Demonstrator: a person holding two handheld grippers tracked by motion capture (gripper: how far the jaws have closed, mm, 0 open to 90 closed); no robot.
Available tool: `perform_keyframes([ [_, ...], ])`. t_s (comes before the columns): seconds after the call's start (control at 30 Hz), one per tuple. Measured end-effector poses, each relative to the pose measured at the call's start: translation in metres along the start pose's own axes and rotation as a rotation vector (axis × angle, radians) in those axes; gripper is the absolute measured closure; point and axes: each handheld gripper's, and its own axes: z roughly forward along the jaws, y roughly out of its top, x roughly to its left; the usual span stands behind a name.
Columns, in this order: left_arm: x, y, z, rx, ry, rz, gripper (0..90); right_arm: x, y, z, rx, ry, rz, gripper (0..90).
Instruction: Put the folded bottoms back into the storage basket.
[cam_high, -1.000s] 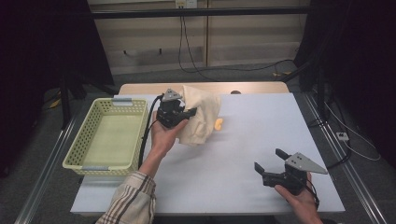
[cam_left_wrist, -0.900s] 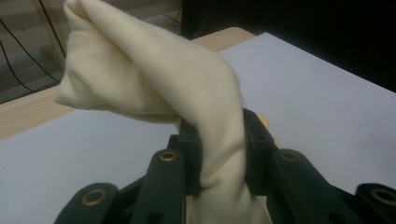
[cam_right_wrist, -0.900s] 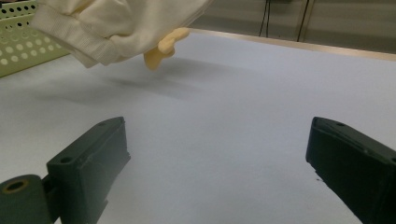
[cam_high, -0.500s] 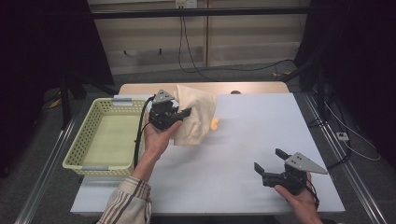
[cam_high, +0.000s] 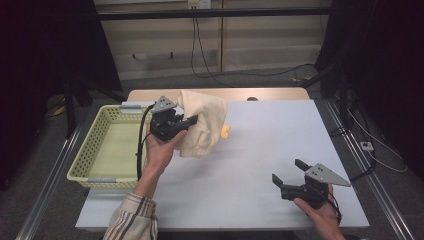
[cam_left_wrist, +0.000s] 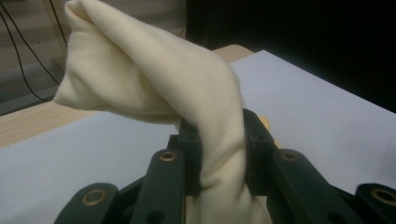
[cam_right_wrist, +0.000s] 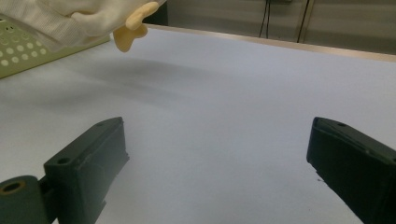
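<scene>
A cream cloth (cam_high: 202, 120) hangs bunched above the table near its back left, with a yellow-orange part (cam_high: 226, 132) at its right edge. My left gripper (cam_high: 186, 121) is shut on it. In the left gripper view the cloth (cam_left_wrist: 154, 84) is pinched between both black jaws and rises in a twisted fold, my left gripper (cam_left_wrist: 222, 158) clamped around its narrow waist. My right gripper (cam_high: 289, 172) rests low over the front right of the table, open with nothing between its jaws. In the right gripper view my right gripper (cam_right_wrist: 219, 154) faces bare table, the cloth (cam_right_wrist: 84, 16) hanging far off at top left.
A pale green perforated basket (cam_high: 90, 155) stands at the table's left side, right beside the left hand. The white tabletop (cam_high: 260, 150) spreads between the two grippers. Cables hang along the back wall, and a wooden strip edges the table's far side.
My left gripper has carried the cloth leftward toward the basket and slightly up. The right gripper has stayed where it was.
</scene>
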Motion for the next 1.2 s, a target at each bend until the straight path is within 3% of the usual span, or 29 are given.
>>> perform_keyframes([
  [0.6, 0.006, 0.004, -0.033, -0.015, 0.033, 0.008, 74.2, 0.0, 0.0, 0.0, 0.001, -0.002, 0.003, 4.6],
  [1.2, 0.014, -0.002, -0.064, -0.033, 0.059, 0.009, 74.2, 0.0, 0.0, 0.001, 0.003, -0.002, 0.001, 4.4],
])
